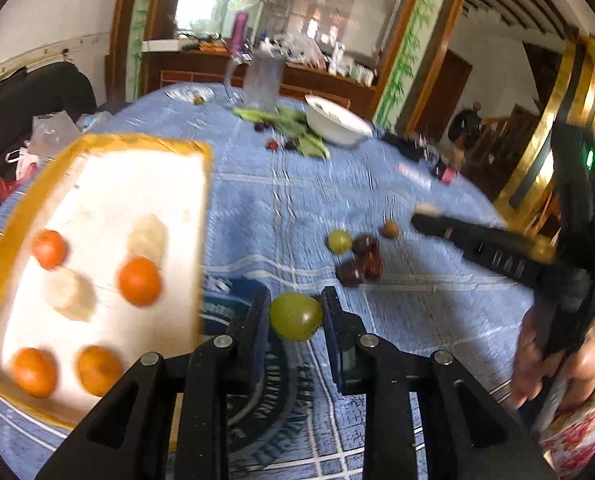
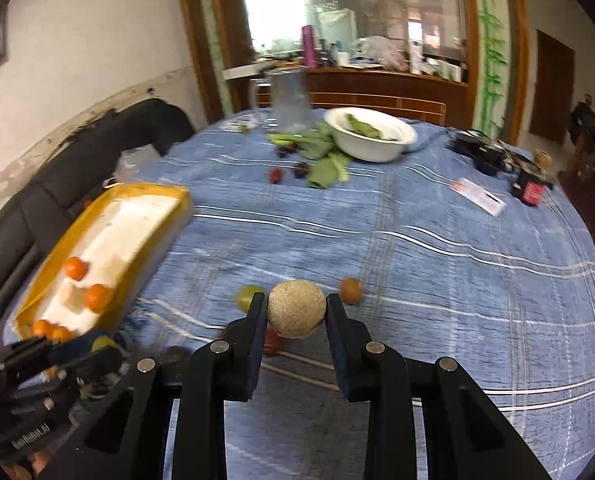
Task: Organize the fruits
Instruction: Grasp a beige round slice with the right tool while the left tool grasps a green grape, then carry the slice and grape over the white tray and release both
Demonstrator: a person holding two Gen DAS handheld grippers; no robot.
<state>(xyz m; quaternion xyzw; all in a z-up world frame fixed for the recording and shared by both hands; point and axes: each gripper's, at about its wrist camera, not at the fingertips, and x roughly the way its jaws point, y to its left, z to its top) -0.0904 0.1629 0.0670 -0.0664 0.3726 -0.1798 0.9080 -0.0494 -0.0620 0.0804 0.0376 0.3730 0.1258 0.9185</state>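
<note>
My left gripper (image 1: 296,306) is shut on a green fruit (image 1: 296,316), held above the blue tablecloth just right of the yellow-rimmed tray (image 1: 205,184). The tray holds several oranges (image 1: 139,281) and pale fruits (image 1: 147,236). My right gripper (image 2: 296,308) is shut on a rough tan round fruit (image 2: 296,309). On the cloth lie another green fruit (image 1: 339,241), dark red fruits (image 1: 359,266) and a small brown fruit (image 1: 390,229). The right gripper shows in the left wrist view at the right (image 1: 427,212).
A white bowl (image 2: 371,134) with green leaves, a clear jug (image 2: 289,98) and loose leaves with small dark fruits (image 2: 275,175) stand at the table's far side. A card (image 2: 477,195), a red can (image 2: 531,190) and dark items sit at the far right. A dark sofa lies left.
</note>
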